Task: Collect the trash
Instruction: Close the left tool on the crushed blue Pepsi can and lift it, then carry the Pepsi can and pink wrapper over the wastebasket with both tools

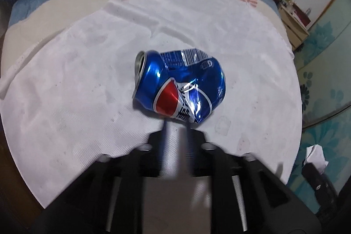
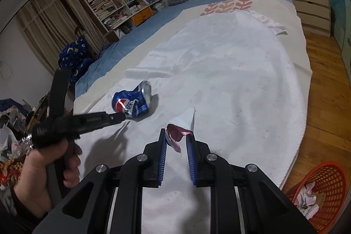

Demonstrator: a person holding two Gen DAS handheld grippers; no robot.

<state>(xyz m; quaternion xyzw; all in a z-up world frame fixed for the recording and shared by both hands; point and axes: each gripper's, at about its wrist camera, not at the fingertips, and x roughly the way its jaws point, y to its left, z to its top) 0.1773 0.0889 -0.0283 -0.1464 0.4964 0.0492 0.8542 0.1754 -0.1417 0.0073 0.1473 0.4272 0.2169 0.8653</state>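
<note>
A crushed blue Pepsi can (image 1: 178, 86) lies on the white cloth (image 1: 87, 84) on the bed. My left gripper (image 1: 177, 121) is shut on the can's near edge; its fingers look pressed together. The right wrist view shows the can (image 2: 132, 101) with the left gripper (image 2: 122, 117) clamped on its near end. My right gripper (image 2: 177, 135) is shut on a crumpled pink and white paper (image 2: 178, 132) and holds it above the cloth.
An orange mesh basket (image 2: 324, 181) with crumpled paper stands on the wooden floor at lower right. A white paper scrap (image 2: 274, 24) lies at the far edge of the cloth. A cluttered pile (image 2: 8, 131) sits at left. A bookshelf and a headboard stand behind the bed.
</note>
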